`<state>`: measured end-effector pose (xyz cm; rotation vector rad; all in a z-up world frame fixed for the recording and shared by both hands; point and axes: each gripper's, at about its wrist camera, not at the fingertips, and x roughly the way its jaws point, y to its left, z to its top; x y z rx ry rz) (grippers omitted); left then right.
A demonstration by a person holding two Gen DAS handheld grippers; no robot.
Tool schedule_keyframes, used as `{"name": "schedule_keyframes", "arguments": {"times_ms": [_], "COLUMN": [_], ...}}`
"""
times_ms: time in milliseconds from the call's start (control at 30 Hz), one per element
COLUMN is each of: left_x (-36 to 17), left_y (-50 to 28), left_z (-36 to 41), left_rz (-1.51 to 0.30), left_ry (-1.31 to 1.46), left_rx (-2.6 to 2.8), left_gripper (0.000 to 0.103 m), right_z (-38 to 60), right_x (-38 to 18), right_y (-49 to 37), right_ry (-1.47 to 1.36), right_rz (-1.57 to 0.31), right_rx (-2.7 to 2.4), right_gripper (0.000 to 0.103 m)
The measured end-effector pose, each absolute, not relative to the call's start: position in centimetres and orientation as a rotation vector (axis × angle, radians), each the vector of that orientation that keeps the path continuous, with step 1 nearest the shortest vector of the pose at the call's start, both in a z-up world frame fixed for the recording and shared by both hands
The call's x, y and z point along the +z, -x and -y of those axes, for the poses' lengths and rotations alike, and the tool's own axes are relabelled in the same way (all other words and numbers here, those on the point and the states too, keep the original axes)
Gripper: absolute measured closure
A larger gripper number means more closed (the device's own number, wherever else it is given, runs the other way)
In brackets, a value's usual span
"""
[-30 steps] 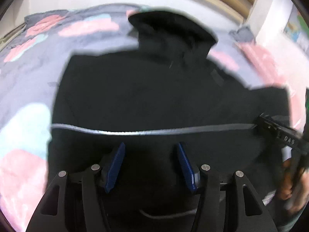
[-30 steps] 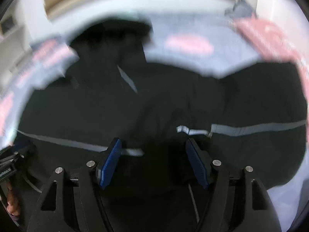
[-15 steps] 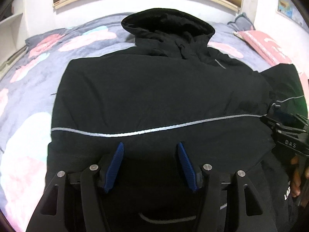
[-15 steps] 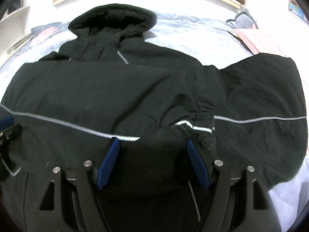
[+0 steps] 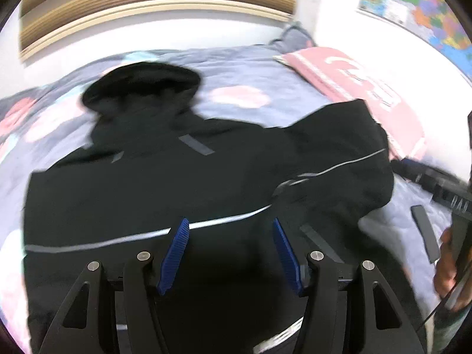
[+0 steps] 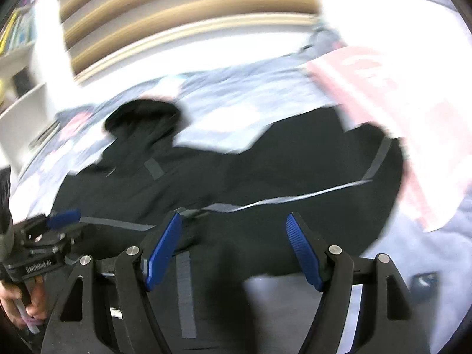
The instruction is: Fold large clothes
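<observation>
Both of my views are smeared with blur, so fine detail is hard to read. Nearest to me, the left gripper [image 5: 228, 253] stands with its blue pads [image 5: 174, 253] well apart and nothing pinched between them; only dark cloth shows beneath the gap. The right gripper [image 6: 233, 250] is spread wider, its jaws having just been opening, and it holds nothing either; whether its pads brush the cloth I cannot tell.

The black jacket [image 5: 153, 185] lies spread under and beyond both sets of fingers, running out of frame at the bottom of each view. A thin pale stripe [image 5: 97, 240] crosses it just past my left fingertips. Beyond and to the right of them, one sleeve [image 5: 351, 147] is folded in over the body. Farther ahead, left of the fingers, sits the hood [image 5: 141, 81], its shape soft with blur.

At the right rim of the left view I see a hand [image 5: 448, 268] on the other tool, mostly cut off. The jacket rests on a grey bedspread [image 5: 253, 67] with pink patches; a pink pillow [image 5: 351, 82] lies far right, by the wall.
</observation>
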<state>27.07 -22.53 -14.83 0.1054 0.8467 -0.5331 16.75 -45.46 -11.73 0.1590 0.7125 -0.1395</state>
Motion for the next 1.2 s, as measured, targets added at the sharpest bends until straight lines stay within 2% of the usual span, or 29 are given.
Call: {"name": "schedule_keyframes", "arguments": {"times_ms": [233,400,467,833,867,900,967,1200], "left_x": [-17.7,-22.5,-23.6,-24.0,-24.0,-24.0,-23.9,-23.2], "left_y": [-29.3,-31.8,-32.4,-30.2,-30.1,-30.0,-29.9,-30.3], "left_z": [31.6,36.0,36.1,37.2,37.3,37.4,37.4,36.5], "left_rz": [-0.882,-0.992,-1.021,-0.892,-0.888,-0.885,-0.884,-0.900], "left_ry": [-0.039,-0.008,0.016,-0.111,-0.125,-0.133,-0.137,-0.063], "left_rx": [-0.619,-0.612,-0.601,-0.594,-0.592,-0.591,-0.593,-0.615], "left_gripper": [0.043,0.043,0.043,0.037,0.036,0.035,0.035,0.035], "right_z": [61.4,69.6,71.2,76.2,76.2,75.8,74.7,74.5], "right_x": [-12.7,-15.7,-16.6,-21.8,-22.2,-22.3,-21.4,-12.7], "right_y": [-16.1,-17.6,-18.6,-27.2,-27.8,-28.4,-28.4,-18.7], "right_ry": [-0.315,-0.454,-0.471,-0.608,-0.613,-0.595,-0.537,-0.416], "right_rz": [-0.714,-0.741,-0.756,-0.855,-0.867,-0.872,-0.851,-0.605], "right_rx": [-0.295,-0.317,-0.323,-0.333,-0.311,-0.277,-0.225,-0.318], "right_gripper": [0.026,0.025,0.025,0.027,0.041,0.064,0.087,0.089]}}
